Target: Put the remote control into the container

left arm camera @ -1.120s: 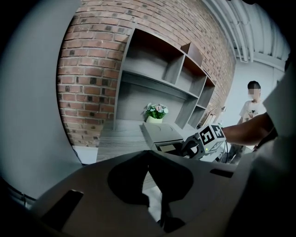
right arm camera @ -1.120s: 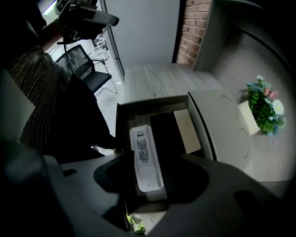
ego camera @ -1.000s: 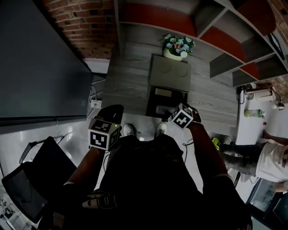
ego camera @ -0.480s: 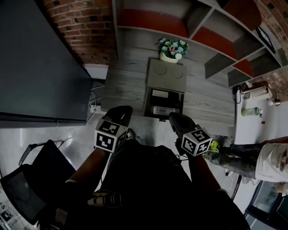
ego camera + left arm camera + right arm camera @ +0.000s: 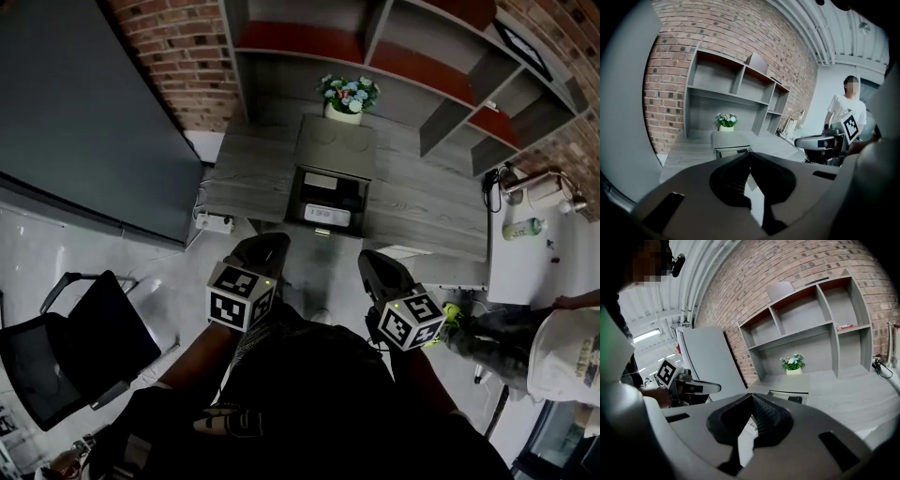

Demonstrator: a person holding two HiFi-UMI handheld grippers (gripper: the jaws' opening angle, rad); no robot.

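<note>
A grey box-shaped container (image 5: 330, 157) stands on the grey wooden table (image 5: 422, 202), its front drawer pulled open. A pale, flat remote control (image 5: 326, 216) lies inside the drawer. Both grippers hover side by side in front of the table, apart from the container. My left gripper (image 5: 267, 247) is shut, its tips meeting on nothing (image 5: 750, 153). My right gripper (image 5: 373, 264) has just been closing and is shut with nothing between its jaws (image 5: 752, 395). Both gripper views show the container ahead (image 5: 730, 140) (image 5: 790, 393).
A flower pot (image 5: 347, 97) stands behind the container, below grey wall shelves (image 5: 422, 56). A large dark panel (image 5: 84, 122) and a black chair (image 5: 75, 347) are at the left. A power strip (image 5: 214, 222) lies below the table. A person in a white shirt (image 5: 562, 352) is at the right.
My right gripper has drawn back from the container's drawer and risen beside the left one. The left gripper has moved forward. The view has shifted so the table sits higher.
</note>
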